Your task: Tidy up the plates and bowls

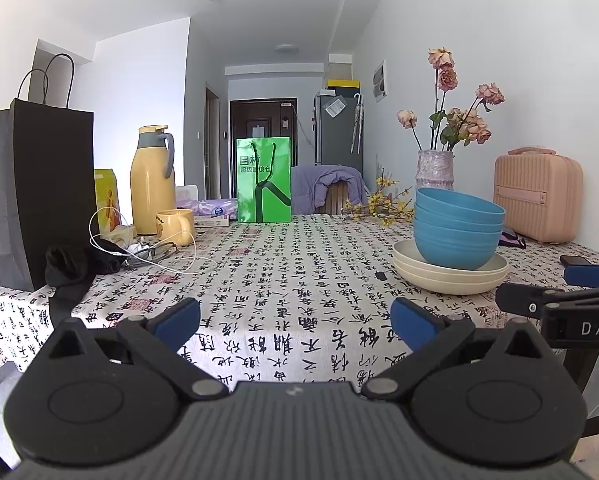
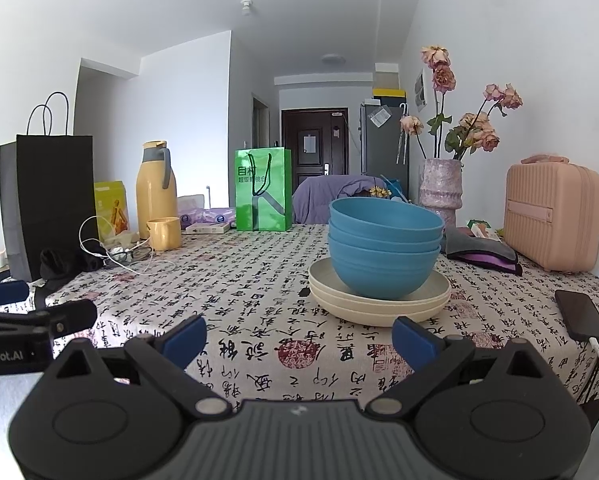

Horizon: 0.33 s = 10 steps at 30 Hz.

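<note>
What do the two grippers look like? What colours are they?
Both match. The left gripper and the right gripper each have a black plastic body, ribbed grey in the middle, two round black discs, silver pivot pins and two fingers with blue pads. White lettering marks their sides. No cables or sleeves show.

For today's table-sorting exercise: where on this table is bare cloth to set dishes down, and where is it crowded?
Free: the calligraphy-printed tablecloth between the stacked blue plastic bowls on cream plates and the yellow ceramic mug, up to the green paper bag. Crowded: the left edge around the black paper bag and white cable; the right by the pink case.
</note>
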Tool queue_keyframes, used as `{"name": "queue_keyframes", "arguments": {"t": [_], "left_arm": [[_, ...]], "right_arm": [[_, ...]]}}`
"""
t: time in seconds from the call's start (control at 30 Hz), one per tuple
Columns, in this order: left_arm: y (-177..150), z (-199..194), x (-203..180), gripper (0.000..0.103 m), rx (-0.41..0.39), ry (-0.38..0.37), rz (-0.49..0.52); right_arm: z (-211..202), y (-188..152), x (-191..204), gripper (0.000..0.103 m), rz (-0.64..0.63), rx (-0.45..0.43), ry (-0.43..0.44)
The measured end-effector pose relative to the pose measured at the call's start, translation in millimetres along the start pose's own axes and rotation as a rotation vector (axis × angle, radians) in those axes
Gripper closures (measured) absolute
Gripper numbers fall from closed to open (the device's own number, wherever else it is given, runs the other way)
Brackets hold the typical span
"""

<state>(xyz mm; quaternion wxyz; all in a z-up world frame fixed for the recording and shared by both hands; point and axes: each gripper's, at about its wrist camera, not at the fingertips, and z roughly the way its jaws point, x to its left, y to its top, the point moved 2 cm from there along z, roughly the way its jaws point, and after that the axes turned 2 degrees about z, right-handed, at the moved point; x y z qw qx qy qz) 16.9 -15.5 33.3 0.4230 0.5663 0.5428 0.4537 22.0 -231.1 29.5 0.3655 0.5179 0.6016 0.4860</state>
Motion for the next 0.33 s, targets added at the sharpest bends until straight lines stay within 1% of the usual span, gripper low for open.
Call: {"name": "queue_keyframes", "arguments": {"t": [0.33], "left_arm": [[-1.2,-0.4,-1.0,0.000,-0.004,-0.003,0.011]], "right_arm": [[0.8,-0.5,-0.5,0.004,0.004,0.004,-0.001]]}}
